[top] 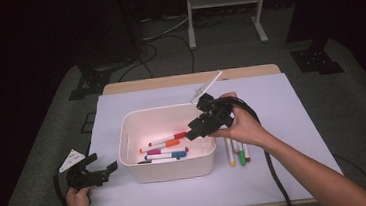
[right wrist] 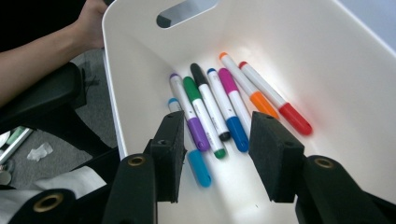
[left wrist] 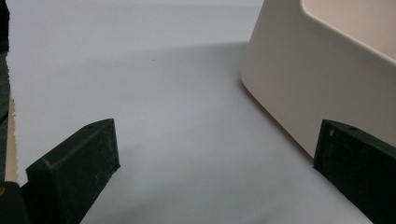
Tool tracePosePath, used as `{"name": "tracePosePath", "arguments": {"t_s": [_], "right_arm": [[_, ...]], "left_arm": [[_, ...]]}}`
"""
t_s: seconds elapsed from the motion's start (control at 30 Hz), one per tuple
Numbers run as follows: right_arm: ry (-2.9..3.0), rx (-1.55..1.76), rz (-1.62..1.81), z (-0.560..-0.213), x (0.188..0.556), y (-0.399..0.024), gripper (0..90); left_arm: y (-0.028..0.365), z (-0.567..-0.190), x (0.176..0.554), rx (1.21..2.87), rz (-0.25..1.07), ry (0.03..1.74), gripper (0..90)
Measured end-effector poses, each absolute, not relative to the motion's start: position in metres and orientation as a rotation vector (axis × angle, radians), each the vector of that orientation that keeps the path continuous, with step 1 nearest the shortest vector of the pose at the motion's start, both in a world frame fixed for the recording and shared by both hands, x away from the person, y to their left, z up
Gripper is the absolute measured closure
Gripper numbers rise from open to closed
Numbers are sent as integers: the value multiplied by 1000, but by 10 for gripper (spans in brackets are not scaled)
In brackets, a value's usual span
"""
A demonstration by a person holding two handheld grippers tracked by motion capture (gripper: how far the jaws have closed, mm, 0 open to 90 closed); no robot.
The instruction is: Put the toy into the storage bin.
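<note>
Hovering over the bin (top: 130,137), right tongs (right wrist: 219,154) wide, empty; light-blue marker (right wrist: 194,158) half hidden.

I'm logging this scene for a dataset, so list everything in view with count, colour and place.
Bin: one, white, middle of the table, handle slot in an end wall.
Markers in the bin: seven, caps red, orange, pink, blue, green, purple and light blue, side by side on the bin floor.
Markers on the table: about four, yellow, green and orange caps visible, right of the bin.
Table cover: one, pale lilac, over the wooden table.
Left gripper: black, open, empty, left of the bin.
Right gripper: black, open, empty, above the bin's right end.
</note>
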State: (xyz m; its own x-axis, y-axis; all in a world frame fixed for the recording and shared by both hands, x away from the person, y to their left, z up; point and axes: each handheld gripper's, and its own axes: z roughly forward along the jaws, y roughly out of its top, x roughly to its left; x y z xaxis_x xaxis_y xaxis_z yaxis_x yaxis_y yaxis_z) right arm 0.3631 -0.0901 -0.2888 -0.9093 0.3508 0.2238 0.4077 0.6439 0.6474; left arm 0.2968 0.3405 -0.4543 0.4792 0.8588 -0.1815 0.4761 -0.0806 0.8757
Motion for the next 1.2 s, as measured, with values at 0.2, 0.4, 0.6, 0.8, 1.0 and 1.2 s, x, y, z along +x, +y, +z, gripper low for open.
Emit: {"name": "tracePosePath", "arguments": {"t_s": [0.2, 0.4, 0.6, 0.8, 1.0, 1.2], "right_arm": [[-2763, -727, -1163, -287, 363, -119, 543], [-2757, -778, -1193, -288, 362, -142, 539], [-2739, -837, -1207, -295, 362, -161, 535], [-2714, -904, -1212, -308, 362, -179, 533], [-2701, -974, -1197, -327, 362, -196, 531], [-2703, -1036, -1164, -347, 361, -207, 529]], "left_arm": [[341, -454, 297, 1726, 478, 1145, 0], [341, -454, 297, 1725, 480, 1146, 0], [340, -454, 297, 1722, 479, 1146, 0], [341, -454, 297, 1725, 480, 1145, 0], [340, -455, 297, 1725, 481, 1146, 0], [340, -454, 297, 1723, 483, 1146, 0]]}}
